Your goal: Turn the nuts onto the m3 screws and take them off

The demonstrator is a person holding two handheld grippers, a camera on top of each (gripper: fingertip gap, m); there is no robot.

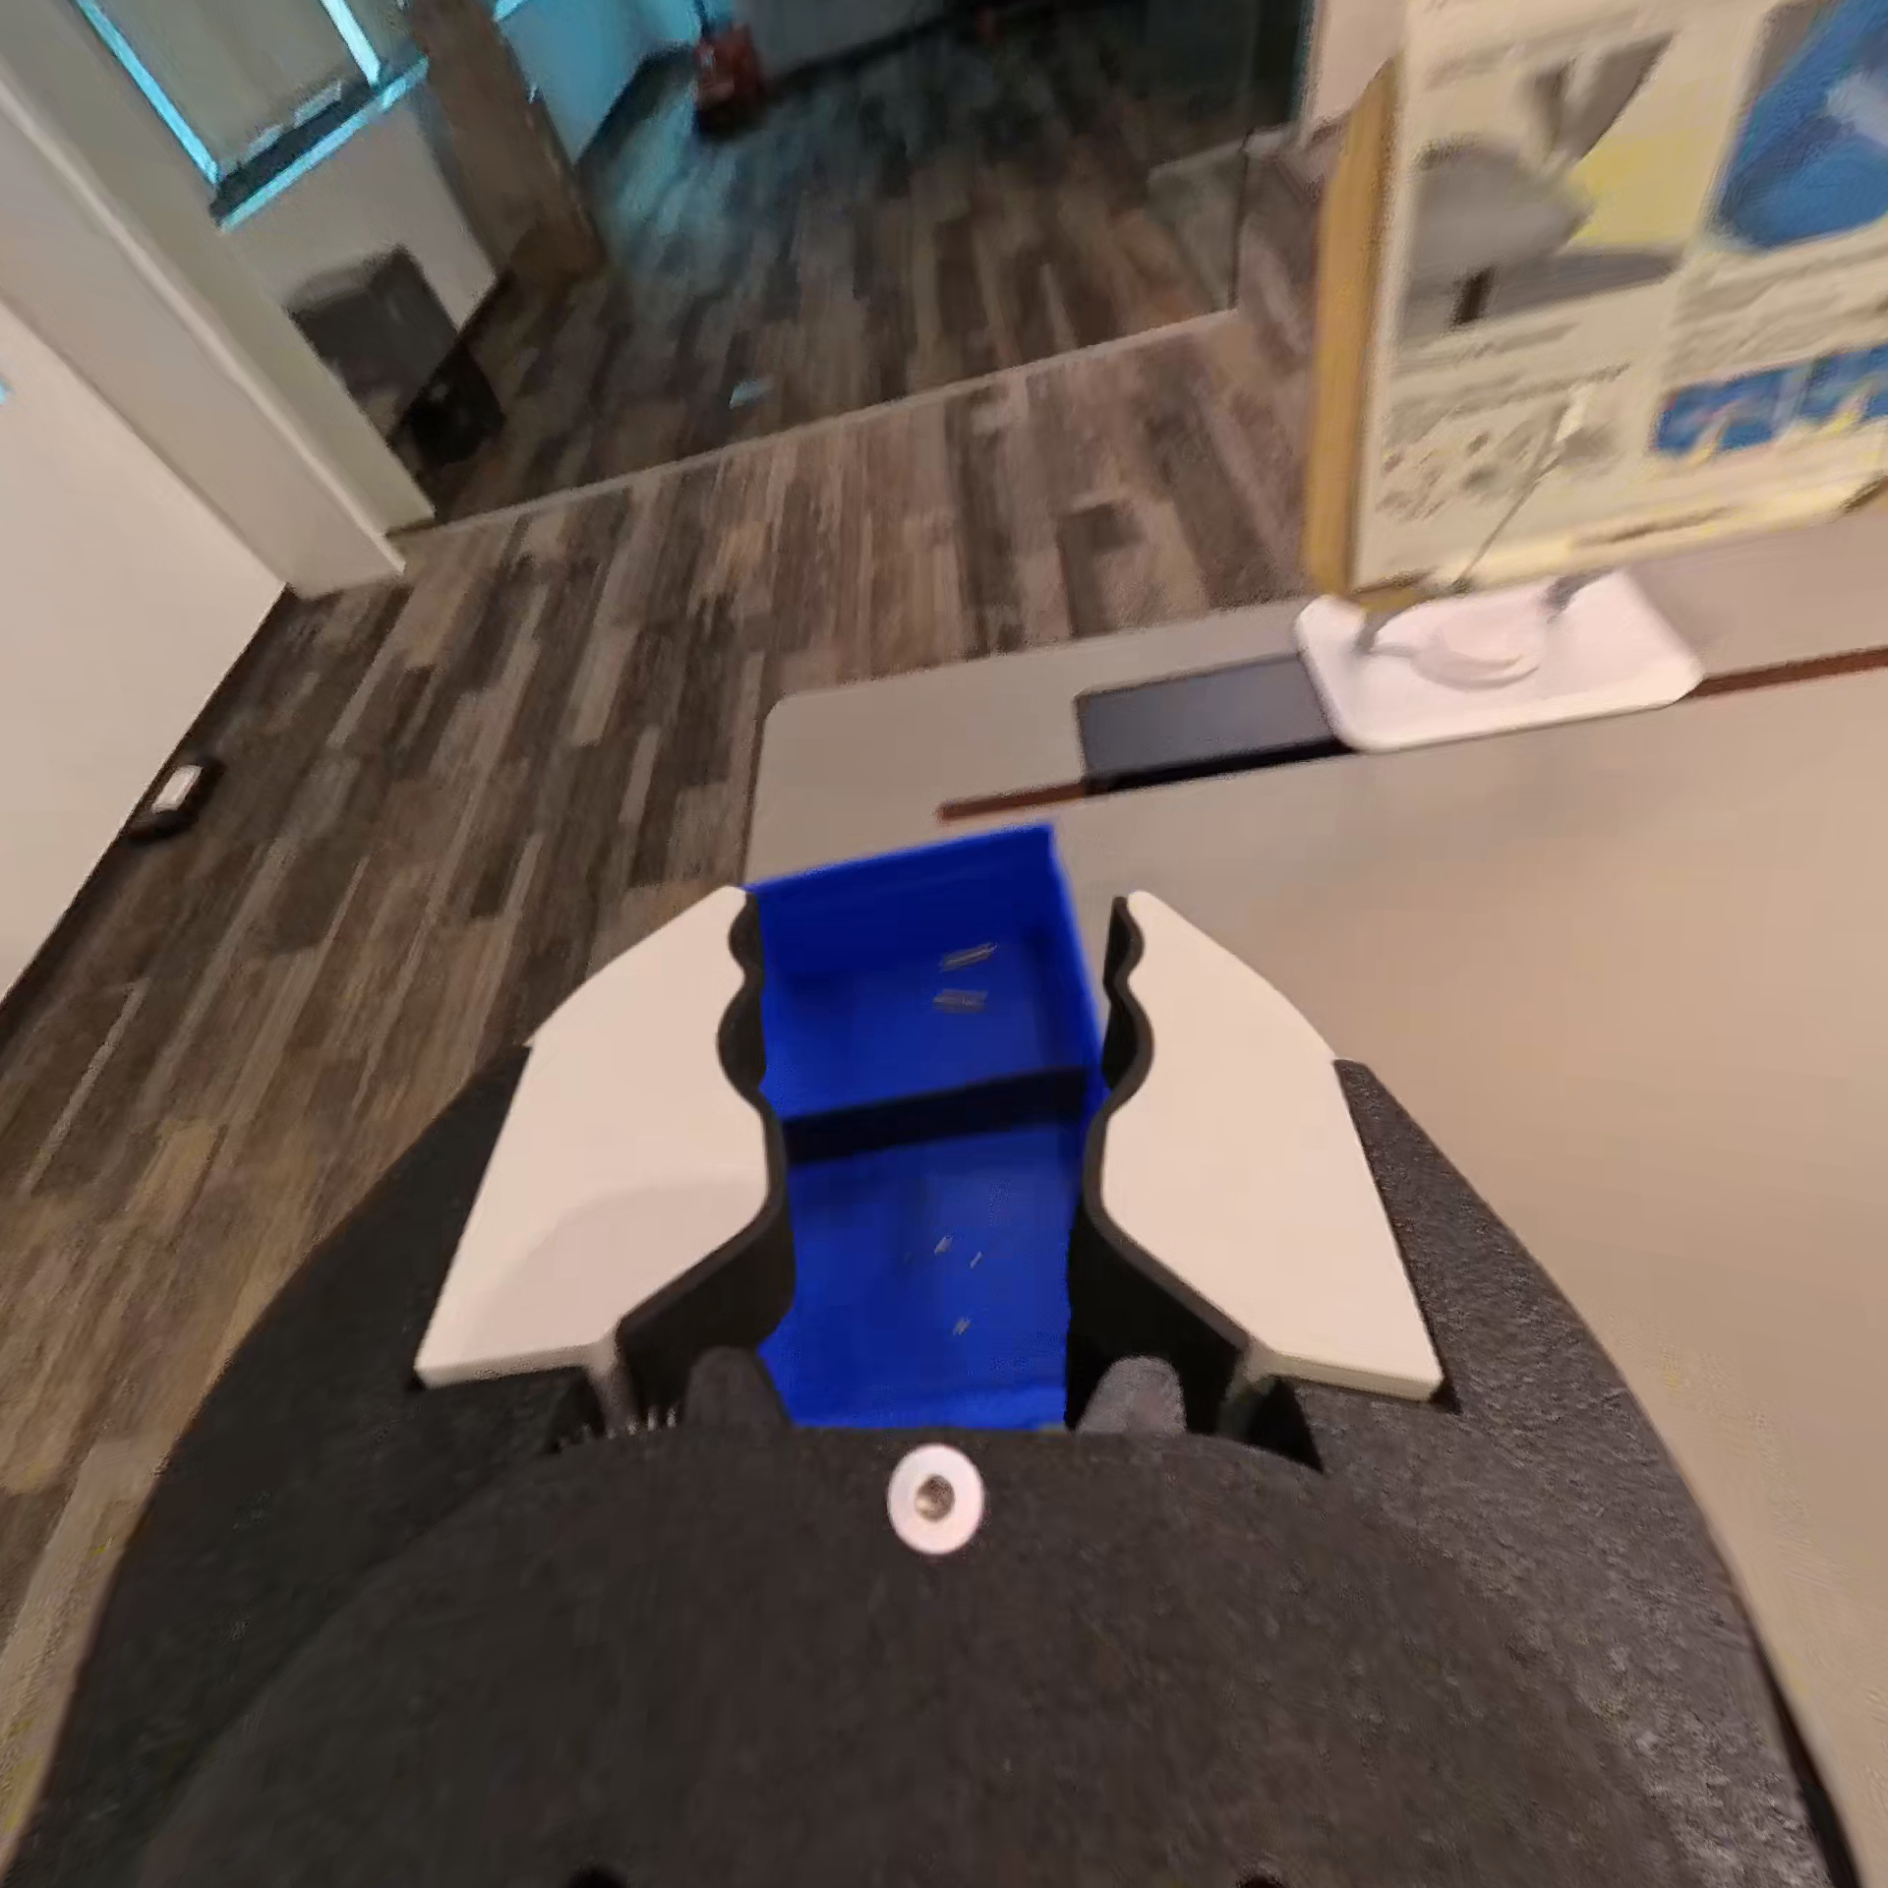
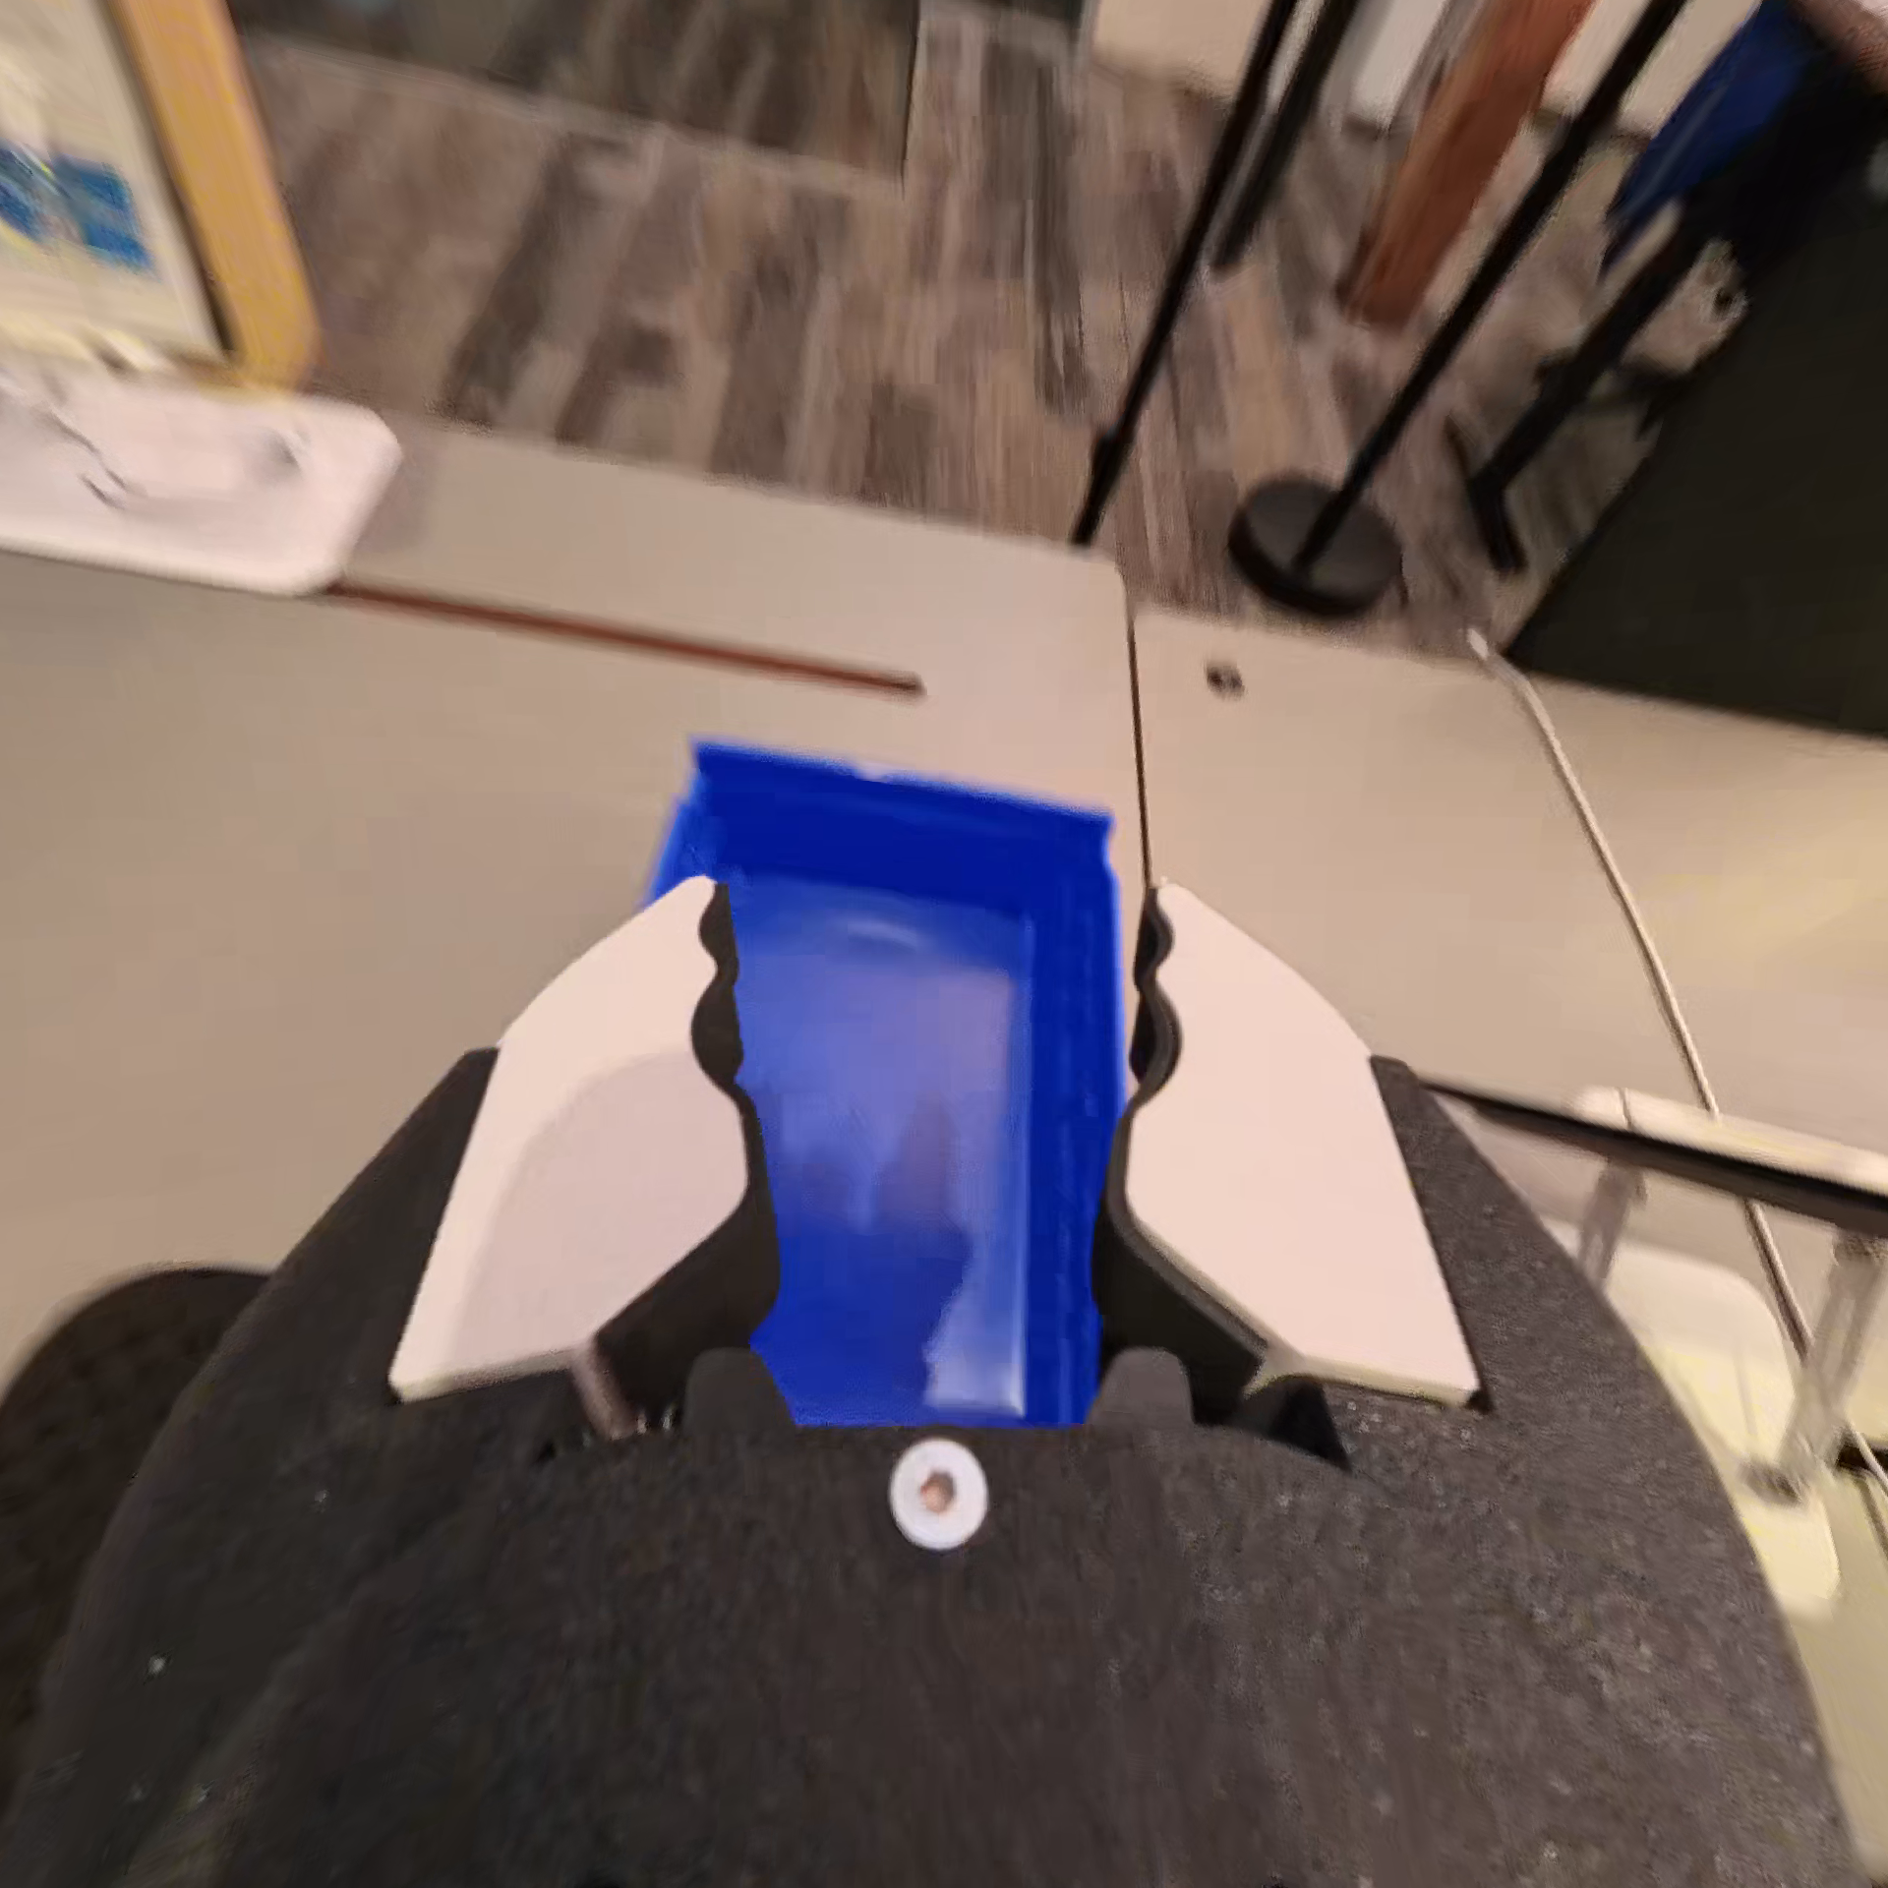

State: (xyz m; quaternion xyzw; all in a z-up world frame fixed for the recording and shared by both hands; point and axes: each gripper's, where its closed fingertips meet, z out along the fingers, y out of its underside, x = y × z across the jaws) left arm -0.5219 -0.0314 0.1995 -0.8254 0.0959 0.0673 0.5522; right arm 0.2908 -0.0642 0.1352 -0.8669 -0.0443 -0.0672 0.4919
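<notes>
- Left wrist view looks down between the spread fingers of the left gripper (image 1: 930,950) onto a blue box (image 1: 1063,889) standing at the corner of a grey table (image 1: 1481,971); the jaws stand wide apart with nothing between them.
- A dark divider (image 1: 919,1108) splits that box into two compartments, likely so that the two kinds of parts stay sorted and easy to pick.
- In the far compartment lie two short metal pieces, probably the screws (image 1: 962,979), side by side and just apart. In the near compartment a few tiny metal specks (image 1: 955,1267) show, perhaps the nuts; they are too small and blurred to be sure.
- Hanging above the box with its fingers framing both compartments, the left gripper looks lined up for a pick, though nothing is held yet.
- Right wrist view shows the right gripper (image 2: 935,930), also wide open and holding nothing, above a second blue bin (image 2: 1083,1022) near the table edge.
- Its inside is smeared by motion blur; whether any part lies in it I cannot tell.
- My judgement: the task is at its start, with screws and nuts loose in the box and none joined.
- Small parts on a smooth floor may slide or tip when pinched.
</notes>
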